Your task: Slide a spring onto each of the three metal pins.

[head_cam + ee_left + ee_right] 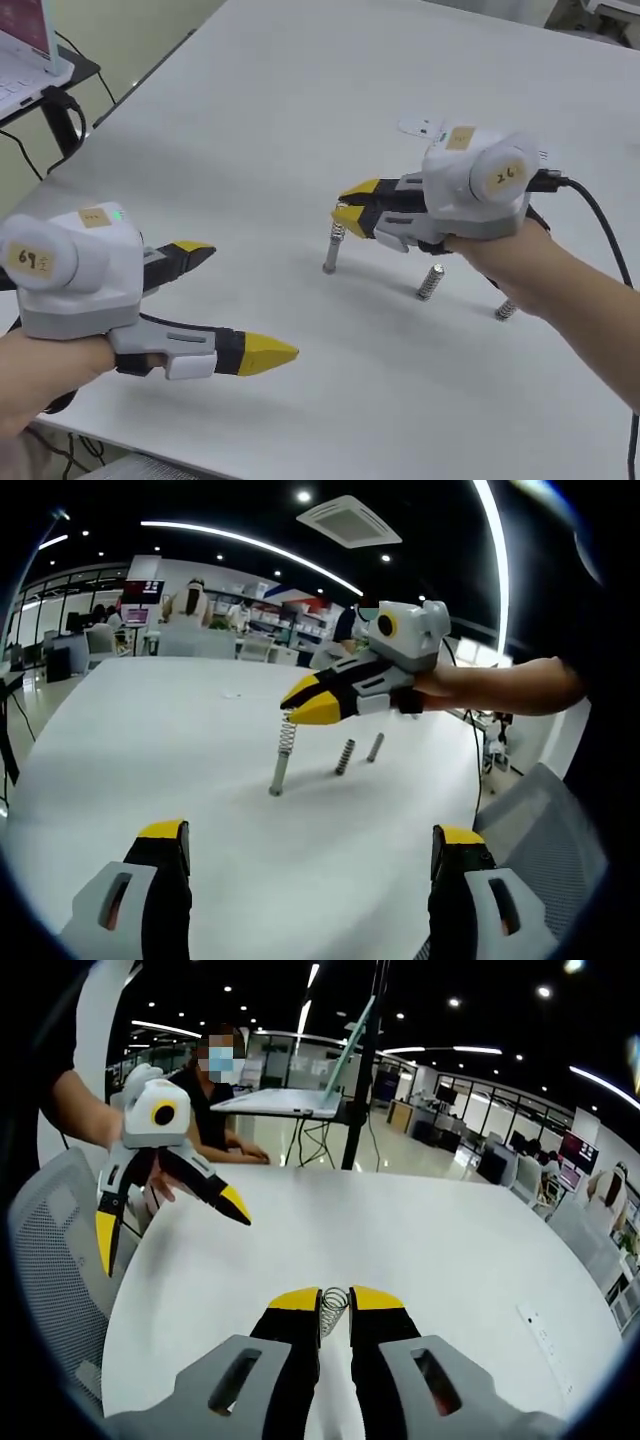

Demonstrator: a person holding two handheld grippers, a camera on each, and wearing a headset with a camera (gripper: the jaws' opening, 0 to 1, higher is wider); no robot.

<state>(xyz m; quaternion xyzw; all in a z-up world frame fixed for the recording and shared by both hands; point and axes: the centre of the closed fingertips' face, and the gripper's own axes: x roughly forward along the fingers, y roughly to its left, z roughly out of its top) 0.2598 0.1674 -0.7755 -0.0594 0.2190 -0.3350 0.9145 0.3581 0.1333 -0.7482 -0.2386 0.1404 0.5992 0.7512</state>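
Nearest the wearer, the left tool (247,298) hangs above the white surface (300,110). Its yellow-tipped jaws are spread wide with nothing between them, and it points toward the work from well apart.

Beyond it, the right tool (340,203) is pinched narrow on a spring (337,233). The coils show between the jaw tips in the right gripper view. The spring is threaded over the upper part of the first pin (329,264), whose lower shank is bare down to the surface.

Farther on stand the second pin (430,282) and the third pin (506,310), each apparently already sleeved by its own spring. The third is just beside the person's right forearm (560,280) and partly hidden by it.

Farthest off, a small white strip (420,127) lies on the surface and a laptop (25,50) sits at the left edge.

Judged stage: the last of three springs is started but not seated.

Hazards:
- A push off the pin's axis could cock the coils so they bind, or tip the pin; how its foot is fixed cannot be told.
- Letting go while the coils are squeezed could make the spring jump off the tip.
- A low sweep of the forearm could knock the third pin.
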